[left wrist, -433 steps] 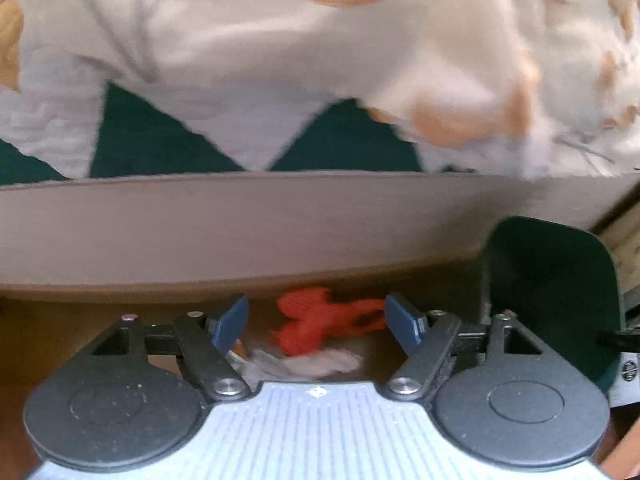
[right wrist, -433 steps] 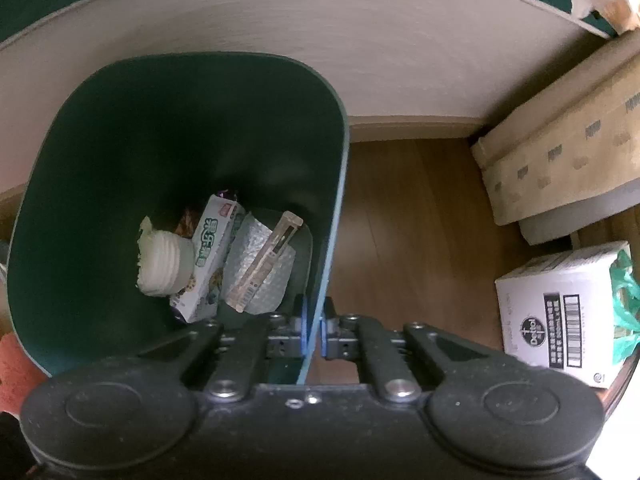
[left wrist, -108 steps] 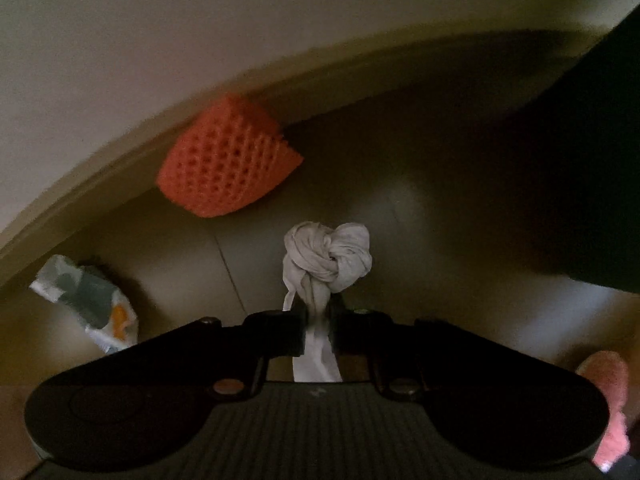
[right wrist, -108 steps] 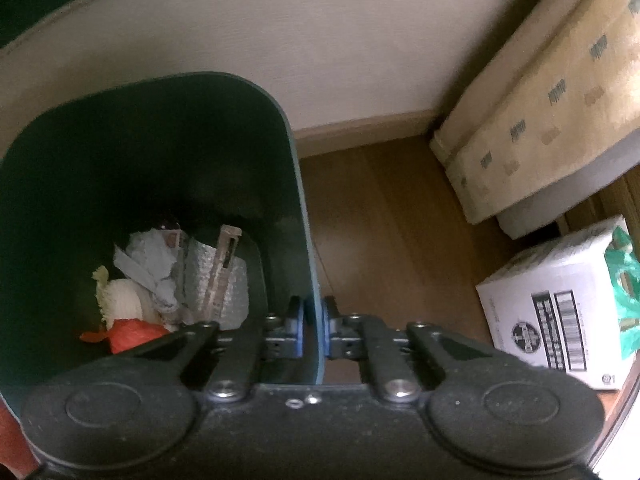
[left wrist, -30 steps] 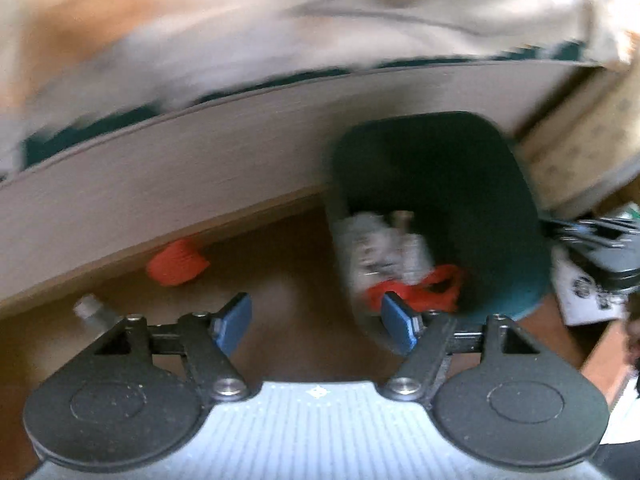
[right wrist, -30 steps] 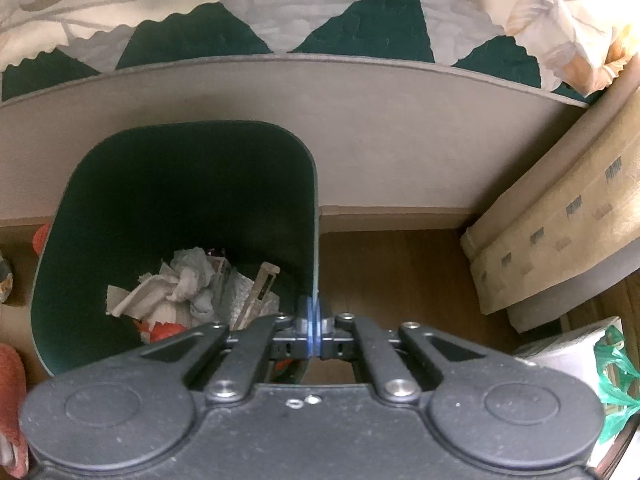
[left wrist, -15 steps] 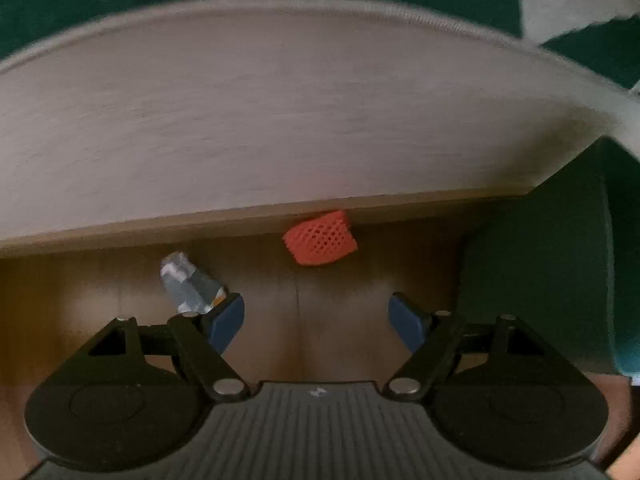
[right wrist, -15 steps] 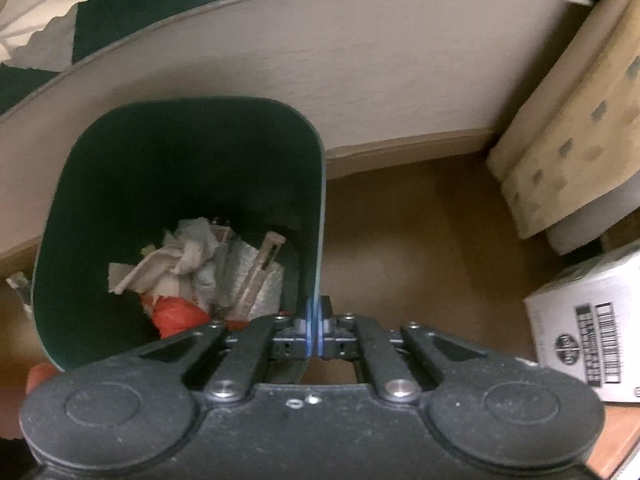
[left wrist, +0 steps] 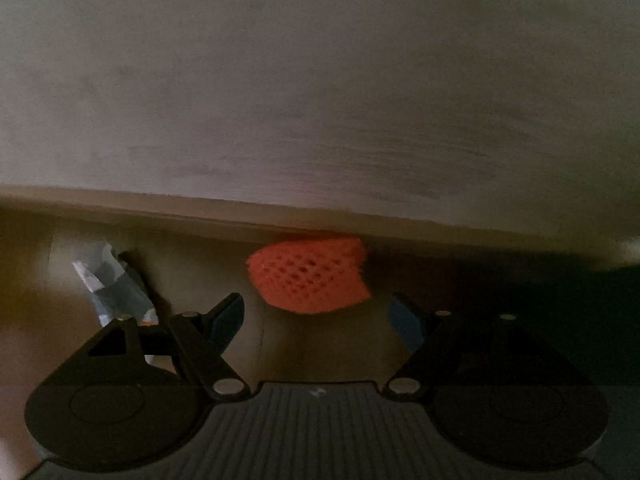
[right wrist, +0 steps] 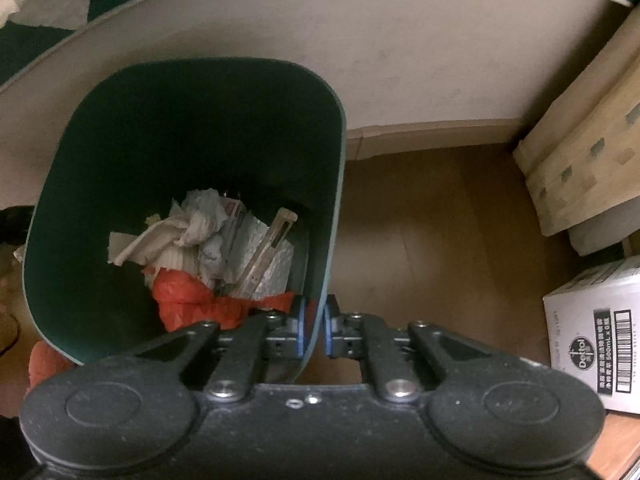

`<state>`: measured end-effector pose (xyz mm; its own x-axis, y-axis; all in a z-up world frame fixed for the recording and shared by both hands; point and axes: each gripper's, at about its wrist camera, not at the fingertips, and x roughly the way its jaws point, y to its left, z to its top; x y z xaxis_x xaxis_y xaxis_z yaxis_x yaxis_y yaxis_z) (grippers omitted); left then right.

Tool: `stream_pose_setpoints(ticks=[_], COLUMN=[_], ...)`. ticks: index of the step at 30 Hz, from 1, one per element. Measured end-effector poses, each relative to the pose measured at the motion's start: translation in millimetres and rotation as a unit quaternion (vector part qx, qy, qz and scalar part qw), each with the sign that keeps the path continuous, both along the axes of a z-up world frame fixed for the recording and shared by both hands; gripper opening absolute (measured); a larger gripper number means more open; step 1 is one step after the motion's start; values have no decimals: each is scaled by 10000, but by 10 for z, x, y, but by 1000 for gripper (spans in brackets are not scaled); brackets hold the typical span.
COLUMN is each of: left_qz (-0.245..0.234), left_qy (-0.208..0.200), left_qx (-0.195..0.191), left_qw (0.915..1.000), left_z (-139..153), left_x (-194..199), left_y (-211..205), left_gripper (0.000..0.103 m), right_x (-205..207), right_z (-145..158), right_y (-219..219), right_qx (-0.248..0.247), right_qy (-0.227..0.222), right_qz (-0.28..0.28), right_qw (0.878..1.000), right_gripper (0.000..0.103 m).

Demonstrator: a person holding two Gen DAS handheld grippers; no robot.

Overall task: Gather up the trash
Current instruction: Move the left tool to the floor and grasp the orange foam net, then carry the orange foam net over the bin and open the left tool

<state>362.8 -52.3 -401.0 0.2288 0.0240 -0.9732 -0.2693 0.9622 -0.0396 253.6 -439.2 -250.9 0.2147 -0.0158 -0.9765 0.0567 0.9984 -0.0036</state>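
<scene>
- Bin: dark green, upright on the wood floor, its back against the pale panel. All places below are given from the bin.
- Inside the bin: crumpled paper, a red bag, a flat strip lying on something silvery. Judged: a good share of the trash is already collected.
- Right gripper: its blue pads stand on either side of the bin's near right wall. The jaws are narrow and opening; a sliver of gap shows on each side of the wall, so the hold looks released or nearly so. The bin appears to stand on its own.
- Left gripper: jaws spread wide, nothing between them, pointing down at the floor to the left of the bin.
- Net: orange foam mesh, on the floor at the foot of the panel, just beyond the open left jaws and about centred between them. Not yet touched.
- Wrapper: crumpled, silver-grey, further from the bin than the net, beside the left gripper's outer finger. Also on the floor.
- A reddish scrap shows at the bin's near left foot; too cut off to identify.
- Box and the cardboard roll to the right of the bin do not look like litter.
- Left to do, judged: net, then wrapper, possibly the scrap.
- View over the net is dim; contact cannot be ruled finer than "apart".
</scene>
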Motion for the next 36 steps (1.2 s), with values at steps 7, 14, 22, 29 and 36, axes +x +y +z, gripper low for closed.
stream_pose_setpoints(ticks=[7,14,22,29,36], left_qz=[559,415,325,-274,-842], left_qy=[232,551,586,433,65], left_qx=[-10,27,23,169,85], left_qw=[9982,9976,9977,9985,9964], left_z=[-367,-475,-53,769,1621], left_x=[128,126,-218,-549,-758], left_y=[115,122,173,-59,-458], left_gripper=[77,21,11,11,11], right_x=[20,25,21,17,8], right_z=[-64,-77,-115,-141,-61], right_y=[-55,-48,19,100,24], right_qx=[214,208,0,-332,-608], right_qy=[84,78,11,-86,-156], right_qz=[-120,-96,-22,113,-192], right_qw=[9997,9997,10000,9993,9978], right_gripper=[8,6,5,5,4])
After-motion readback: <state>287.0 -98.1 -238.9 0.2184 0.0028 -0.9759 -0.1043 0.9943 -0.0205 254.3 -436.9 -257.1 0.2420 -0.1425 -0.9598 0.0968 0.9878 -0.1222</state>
